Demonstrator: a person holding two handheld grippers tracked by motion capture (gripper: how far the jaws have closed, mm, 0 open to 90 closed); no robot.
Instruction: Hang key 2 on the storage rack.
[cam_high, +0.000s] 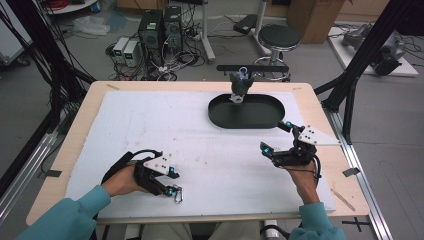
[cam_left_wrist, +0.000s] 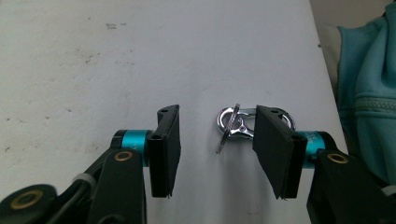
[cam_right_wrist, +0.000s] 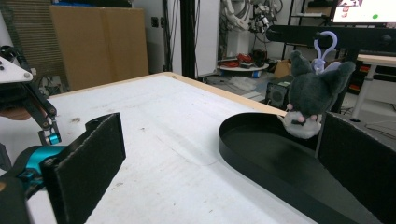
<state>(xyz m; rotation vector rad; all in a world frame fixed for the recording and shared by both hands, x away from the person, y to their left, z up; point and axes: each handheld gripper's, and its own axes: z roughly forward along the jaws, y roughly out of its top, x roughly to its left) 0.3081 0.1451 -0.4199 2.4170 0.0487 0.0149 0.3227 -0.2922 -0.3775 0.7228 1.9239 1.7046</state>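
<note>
A small silver snap clip (cam_left_wrist: 236, 127) with a ring through it lies on the white mat near the table's front edge, also seen in the high view (cam_high: 178, 194). My left gripper (cam_left_wrist: 215, 127) (cam_high: 172, 183) straddles it. Its right pad (cam_left_wrist: 275, 149) is against the clip and its left pad stands well off, so nothing is gripped. My right gripper (cam_high: 275, 137) (cam_right_wrist: 219, 126) is held wide open at the right, with nothing between its pads. Beyond it a grey plush toy (cam_right_wrist: 314, 95) (cam_high: 240, 86) with a lilac clip hangs at the far rim of a black oval tray (cam_high: 220, 119) (cam_right_wrist: 261, 156).
The white mat (cam_high: 165, 120) covers most of the wooden table (cam_high: 80, 125). Black frame struts (cam_high: 357, 65) rise at both sides. A stool (cam_high: 279, 36) and computer boxes (cam_high: 161, 27) with cables stand on the floor behind.
</note>
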